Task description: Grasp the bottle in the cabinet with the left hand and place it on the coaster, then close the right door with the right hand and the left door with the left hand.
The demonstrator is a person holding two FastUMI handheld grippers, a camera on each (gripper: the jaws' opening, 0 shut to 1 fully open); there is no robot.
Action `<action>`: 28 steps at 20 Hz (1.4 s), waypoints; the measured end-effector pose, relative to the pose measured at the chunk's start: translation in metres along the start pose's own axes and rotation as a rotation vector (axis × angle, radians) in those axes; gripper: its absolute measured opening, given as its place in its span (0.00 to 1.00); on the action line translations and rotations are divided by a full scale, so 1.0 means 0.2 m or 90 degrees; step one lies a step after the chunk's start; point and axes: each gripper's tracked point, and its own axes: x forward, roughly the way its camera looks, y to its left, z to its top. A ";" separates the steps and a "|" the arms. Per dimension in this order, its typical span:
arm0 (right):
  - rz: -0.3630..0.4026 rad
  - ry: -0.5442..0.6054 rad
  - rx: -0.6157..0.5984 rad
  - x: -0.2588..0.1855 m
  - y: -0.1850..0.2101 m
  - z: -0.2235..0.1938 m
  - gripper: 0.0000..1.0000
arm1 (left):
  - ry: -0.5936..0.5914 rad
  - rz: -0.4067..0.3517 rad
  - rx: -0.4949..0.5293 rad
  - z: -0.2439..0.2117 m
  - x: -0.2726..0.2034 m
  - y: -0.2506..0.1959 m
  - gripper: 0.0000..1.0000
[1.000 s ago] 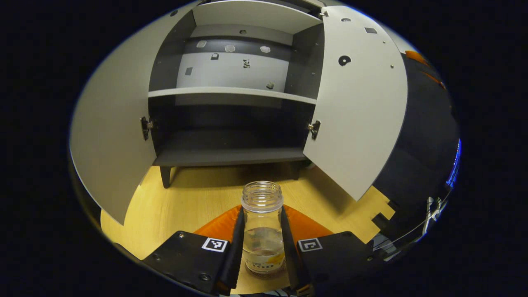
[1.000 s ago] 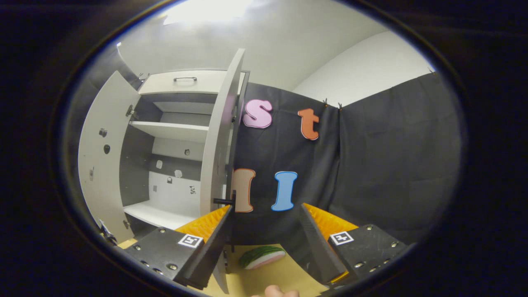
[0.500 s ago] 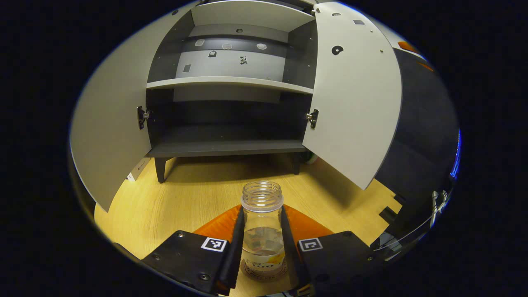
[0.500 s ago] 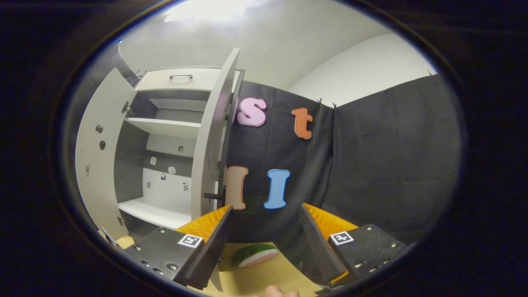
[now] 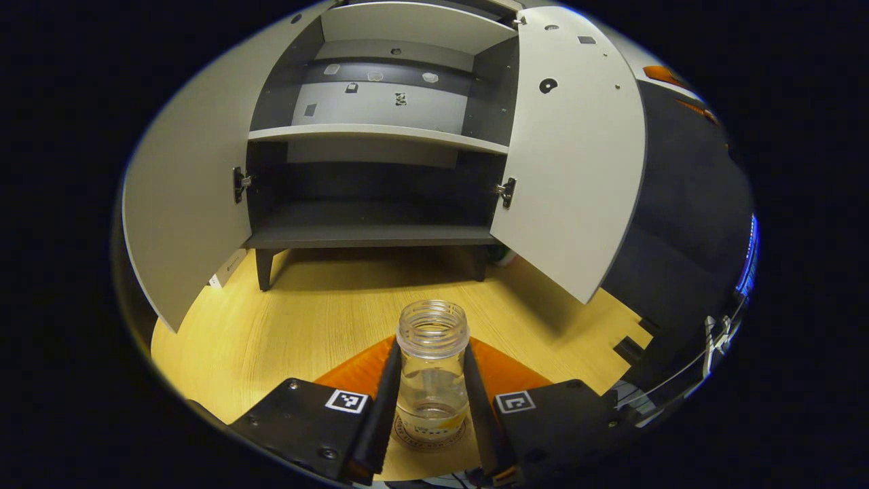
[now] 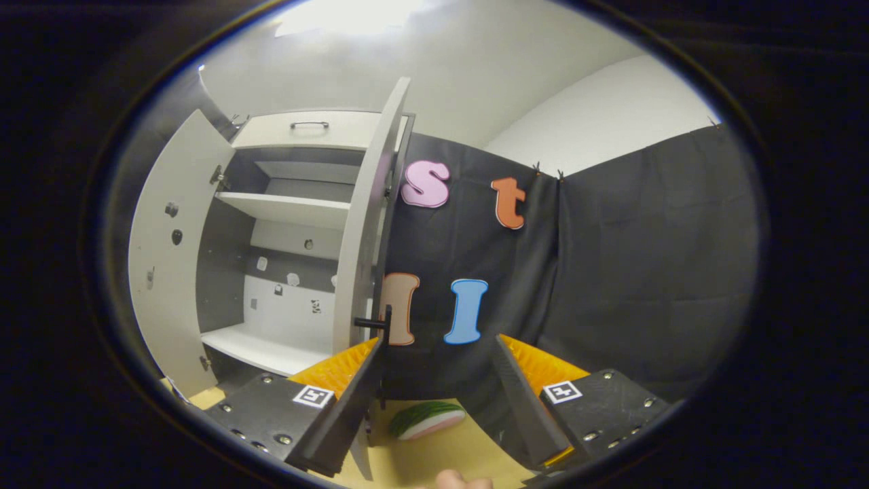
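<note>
Bottle (image 5: 432, 370), a clear, lidless, probably light, rigid and slippery one, stands on the coaster (image 5: 429, 432) near the surface's (image 5: 285, 326) front edge, pinched mid-body by the left gripper (image 5: 430, 414), below the threaded neck, while the right gripper (image 6: 434, 407) is spread.

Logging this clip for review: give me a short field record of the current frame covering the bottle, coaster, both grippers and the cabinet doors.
bottle: clear, uncapped bottle, upright, between the fingers of the left gripper
coaster: round coaster on the wooden table, under the bottle's base
left gripper: shut on the bottle
right gripper: right gripper open, holding nothing, near the right door's handle
left door: left door open
right door: right door open
cabinet: cabinet shelves bare
other: watermelon slice toy on the table
</note>
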 end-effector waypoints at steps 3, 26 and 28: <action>0.003 -0.001 0.004 0.00 0.00 0.00 0.96 | 0.008 -0.002 0.002 -0.03 -0.02 -0.02 0.59; 0.009 0.021 0.029 0.04 0.00 -0.10 0.96 | -0.150 0.068 0.015 0.84 -0.23 -0.02 0.74; 0.010 0.021 0.032 0.05 0.00 -0.11 0.96 | -0.177 0.098 0.023 0.99 -0.30 0.03 0.74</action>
